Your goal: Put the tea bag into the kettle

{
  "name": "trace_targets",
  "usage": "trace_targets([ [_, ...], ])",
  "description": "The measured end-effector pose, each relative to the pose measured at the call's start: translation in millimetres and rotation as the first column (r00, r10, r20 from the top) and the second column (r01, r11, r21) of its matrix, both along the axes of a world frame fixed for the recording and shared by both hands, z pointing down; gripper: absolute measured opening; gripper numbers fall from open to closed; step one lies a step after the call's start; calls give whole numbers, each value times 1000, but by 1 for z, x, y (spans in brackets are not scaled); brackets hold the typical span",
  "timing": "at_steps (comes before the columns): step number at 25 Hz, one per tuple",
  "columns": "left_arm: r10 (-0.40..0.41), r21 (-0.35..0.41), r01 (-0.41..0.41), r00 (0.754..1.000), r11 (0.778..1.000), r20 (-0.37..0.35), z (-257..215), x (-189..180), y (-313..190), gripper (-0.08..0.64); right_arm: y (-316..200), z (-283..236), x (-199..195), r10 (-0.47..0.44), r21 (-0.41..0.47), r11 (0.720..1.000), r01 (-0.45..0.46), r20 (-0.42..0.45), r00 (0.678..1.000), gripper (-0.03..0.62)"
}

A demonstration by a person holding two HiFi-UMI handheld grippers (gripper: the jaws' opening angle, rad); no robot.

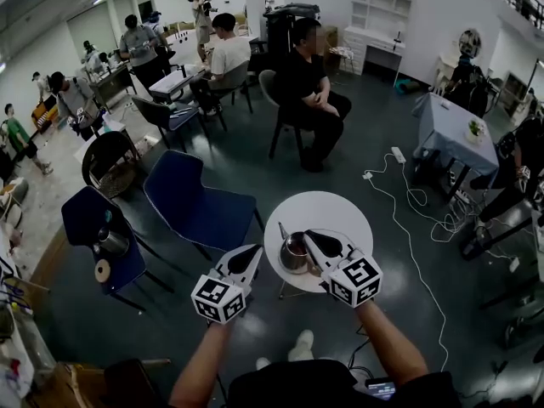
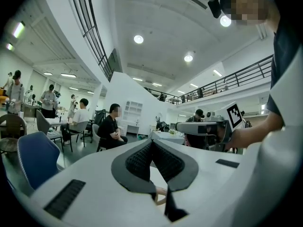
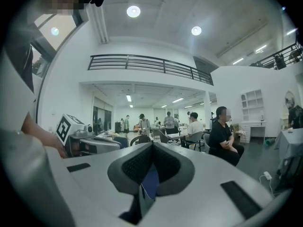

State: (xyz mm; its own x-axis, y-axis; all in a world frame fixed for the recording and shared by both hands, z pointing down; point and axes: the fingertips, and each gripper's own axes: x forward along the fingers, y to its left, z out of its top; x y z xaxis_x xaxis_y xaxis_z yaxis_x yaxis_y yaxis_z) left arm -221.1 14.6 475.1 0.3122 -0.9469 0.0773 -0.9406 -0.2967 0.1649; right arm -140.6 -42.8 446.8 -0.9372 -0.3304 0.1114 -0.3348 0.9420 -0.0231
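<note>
Flanking one kettle [image 1: 294, 253] on one round table [image 1: 340, 211], two grippers, left gripper [image 1: 254, 252], right gripper [image 1: 310, 238], both jaws closed, empty.

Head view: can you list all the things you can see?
round table: one, white, front centre
kettle: one, silver, on the round table
chairs: two, blue, left of the round table
pot: one, silver, on the farther-left blue chair
roll: one, tan, beside that pot
power strip: one, white, floor right of centre
covered table: one, pale grey, far right
seated person: one, black clothes, behind the round table
left gripper: one, white, fingers together, table's left edge
right gripper: one, white, fingers together, by the kettle
</note>
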Motion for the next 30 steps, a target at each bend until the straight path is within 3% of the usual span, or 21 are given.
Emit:
trace_targets([
  [30,114,53,-116,993,992,35,-12,-3,180,15,185,-17,-3,90,36,995,-92,66,994,18],
])
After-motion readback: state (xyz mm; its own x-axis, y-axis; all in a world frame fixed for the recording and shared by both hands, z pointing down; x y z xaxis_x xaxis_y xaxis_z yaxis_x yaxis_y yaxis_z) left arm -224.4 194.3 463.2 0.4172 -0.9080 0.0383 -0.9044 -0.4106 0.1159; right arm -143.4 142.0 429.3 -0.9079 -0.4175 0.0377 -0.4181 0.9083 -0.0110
